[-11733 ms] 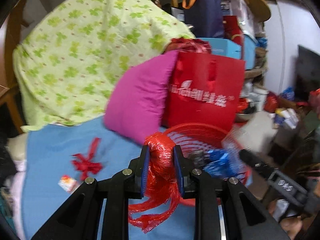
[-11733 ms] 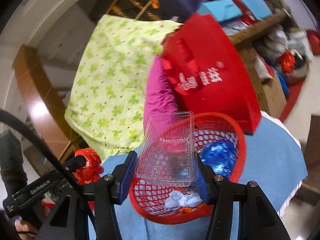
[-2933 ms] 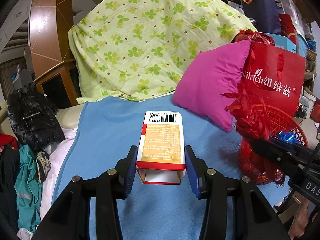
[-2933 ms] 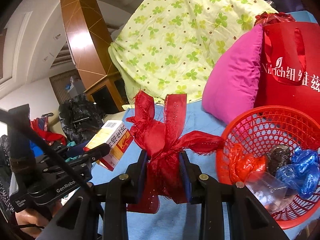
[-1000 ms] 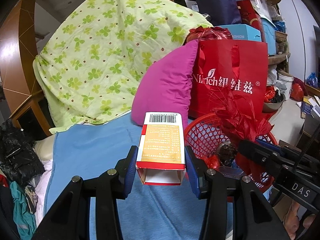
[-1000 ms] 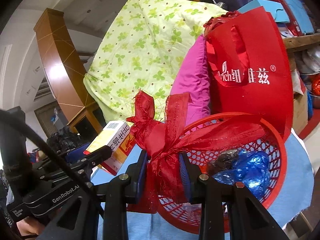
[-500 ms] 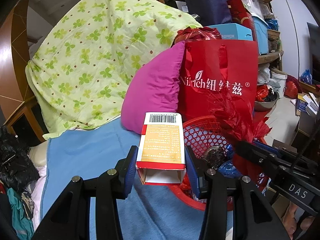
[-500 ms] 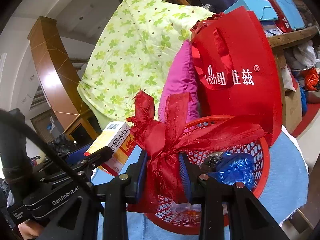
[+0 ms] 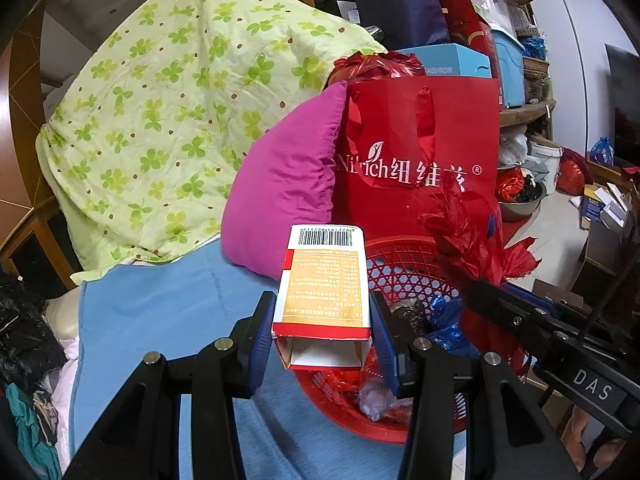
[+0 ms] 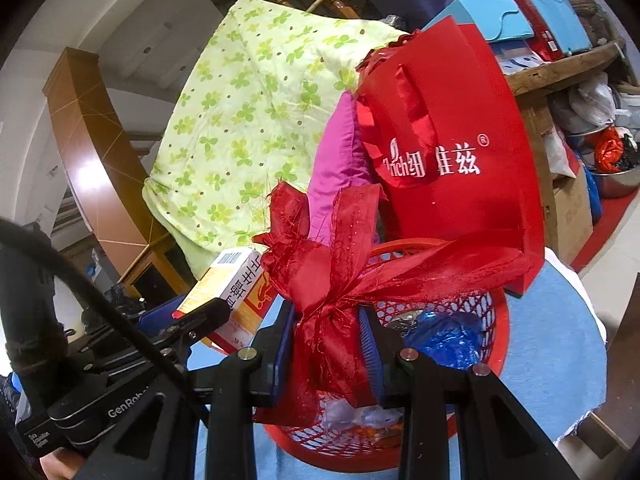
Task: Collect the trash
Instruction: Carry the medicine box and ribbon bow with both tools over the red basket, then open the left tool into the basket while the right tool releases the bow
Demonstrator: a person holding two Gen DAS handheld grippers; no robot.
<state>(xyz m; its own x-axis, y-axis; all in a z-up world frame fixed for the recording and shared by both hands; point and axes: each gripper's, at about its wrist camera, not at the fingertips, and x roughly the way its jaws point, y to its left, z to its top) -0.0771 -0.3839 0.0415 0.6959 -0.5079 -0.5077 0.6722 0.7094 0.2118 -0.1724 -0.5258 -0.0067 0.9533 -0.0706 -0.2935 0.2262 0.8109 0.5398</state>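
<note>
Above the basket [image 10: 500,344], both grippers (carton [image 9: 324,276], ribbon [image 10: 332,280]) tilt downward.

Carton [image 9: 324,280]: I see it orange-white, open-ended, clamped in my left tongs.
Ribbon [image 10: 332,280]: red bow, pinched in my right tongs.
Basket [image 10: 500,344]: red mesh, just beyond both.

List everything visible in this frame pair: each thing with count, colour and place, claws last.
carton: one, orange and white, open-ended, clamped in left claw.
ribbon bow: one, red, clamped in right claw over the basket.
basket: one, red mesh, on the blue cover, holding blue wrapper, clear plastic and other scraps.
blue cover: one, under the basket.
pillow: one, magenta, behind the basket.
gift bag: one, red, beside the pillow.
quilt: one, green clover print, at back.
left claw: shut on the carton.
right claw: shut on the bow.
</note>
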